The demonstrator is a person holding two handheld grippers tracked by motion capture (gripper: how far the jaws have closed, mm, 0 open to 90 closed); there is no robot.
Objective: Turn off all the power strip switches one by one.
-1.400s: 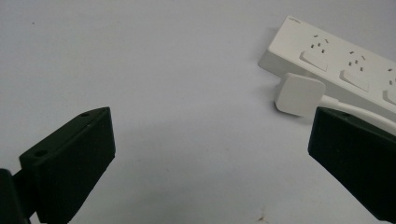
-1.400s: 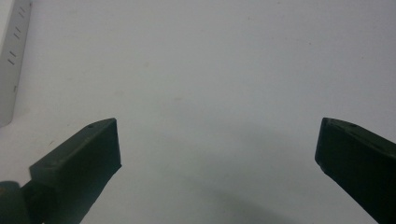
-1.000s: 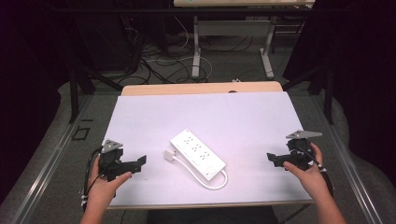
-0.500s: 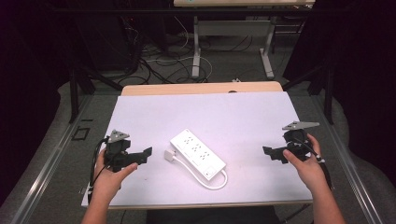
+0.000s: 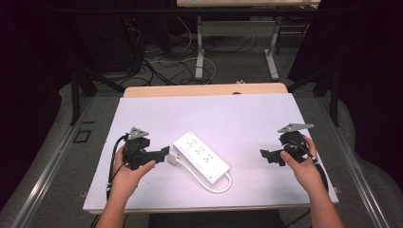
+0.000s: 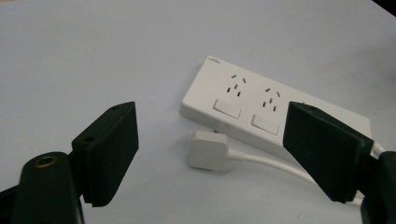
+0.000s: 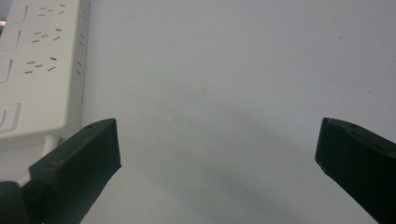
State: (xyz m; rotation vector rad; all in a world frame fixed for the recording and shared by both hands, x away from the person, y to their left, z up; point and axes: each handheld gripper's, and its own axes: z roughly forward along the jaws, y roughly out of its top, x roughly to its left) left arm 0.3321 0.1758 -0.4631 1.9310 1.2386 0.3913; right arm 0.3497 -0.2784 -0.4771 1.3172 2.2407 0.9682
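Approach step: your left gripper (image 6: 210, 154), jaws apart and just been closing w/ nothing clamped, frames plug (image 6: 208, 149). Right gripper (image 5: 272, 156) open, idle. Next: advance, pinch plug.

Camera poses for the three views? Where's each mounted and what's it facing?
High view: above the person's side, facing forward and down on the table; forearms, left gripper, right gripper.
Left gripper view: rides that gripper, facing the plug and power strip; open jaws.
Right gripper view: faces bare table; open jaws.
Shared: power strip.
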